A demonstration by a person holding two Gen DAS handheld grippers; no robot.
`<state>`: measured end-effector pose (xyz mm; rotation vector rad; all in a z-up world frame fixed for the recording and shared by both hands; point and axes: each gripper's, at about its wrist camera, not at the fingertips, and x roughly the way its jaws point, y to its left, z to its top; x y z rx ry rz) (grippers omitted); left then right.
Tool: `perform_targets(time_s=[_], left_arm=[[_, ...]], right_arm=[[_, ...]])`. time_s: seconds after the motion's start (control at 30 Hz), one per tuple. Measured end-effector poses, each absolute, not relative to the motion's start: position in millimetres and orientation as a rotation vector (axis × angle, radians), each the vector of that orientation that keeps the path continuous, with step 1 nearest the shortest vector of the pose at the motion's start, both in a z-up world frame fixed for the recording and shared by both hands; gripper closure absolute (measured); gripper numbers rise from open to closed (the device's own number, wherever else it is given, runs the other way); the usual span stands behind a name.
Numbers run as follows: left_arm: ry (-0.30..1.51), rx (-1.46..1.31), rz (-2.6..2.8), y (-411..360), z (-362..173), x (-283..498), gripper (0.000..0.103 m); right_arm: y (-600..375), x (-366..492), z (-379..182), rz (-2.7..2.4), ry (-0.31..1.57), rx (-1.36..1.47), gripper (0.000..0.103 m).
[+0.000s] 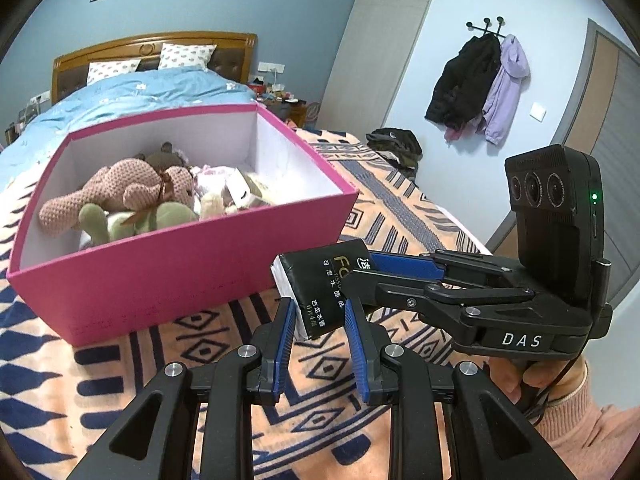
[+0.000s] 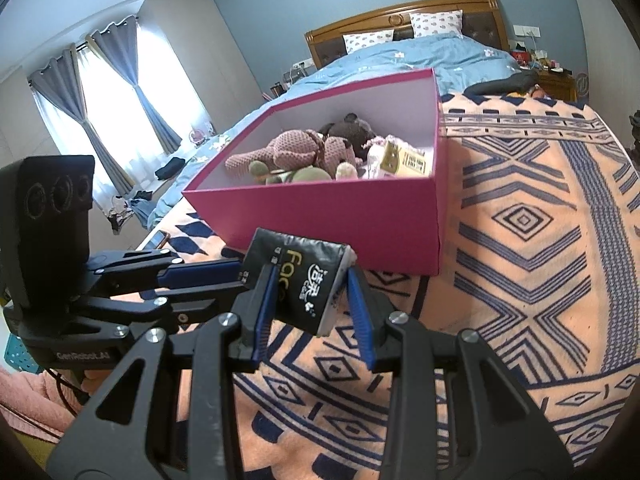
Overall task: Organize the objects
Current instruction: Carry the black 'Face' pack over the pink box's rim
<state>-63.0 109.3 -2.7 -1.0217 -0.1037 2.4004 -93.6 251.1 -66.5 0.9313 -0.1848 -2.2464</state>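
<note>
A black tissue pack (image 1: pixel 316 288) hangs above the patterned blanket, just in front of the pink box (image 1: pixel 160 276). Both grippers are on it. My left gripper (image 1: pixel 320 308) has its blue pads on the pack's near end. My right gripper (image 2: pixel 310 284) grips the same pack (image 2: pixel 304 280) from the other side; in the left wrist view it (image 1: pixel 360 276) reaches in from the right. The pink box (image 2: pixel 340 216) is open and holds a pink knitted toy (image 1: pixel 120 192), a green toy and small packets.
The orange and navy blanket (image 2: pixel 520 240) covers the bed's near end, with a blue duvet (image 1: pixel 120 100) and wooden headboard behind. Coats (image 1: pixel 480 84) hang on the right wall. Dark clothes (image 1: pixel 396 144) lie at the bed's far edge. Curtained windows (image 2: pixel 112 112) at left.
</note>
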Motion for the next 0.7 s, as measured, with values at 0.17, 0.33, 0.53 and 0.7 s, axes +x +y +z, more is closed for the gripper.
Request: perform_targets(time_s=[0.17, 0.33, 0.53, 0.7], left_arm=[[-0.098, -1.004, 2.407, 110, 4, -67, 0.078], [-0.099, -0.985, 2.421, 108, 11, -70, 0.078], [-0.086, -0.968, 2.432, 108, 17, -74, 0.078], [-0.071, -0.956, 2.442, 108, 21, -78, 0.078]], right_arm=[[251, -96, -57, -2.261, -0.177, 0.9, 0.064], [249, -98, -47, -2.27, -0.155, 0.87, 0.064], [247, -103, -39, -2.278, -0.147, 0.844, 0.064], [246, -110, -34, -2.282, -0.147, 0.832, 0.064]])
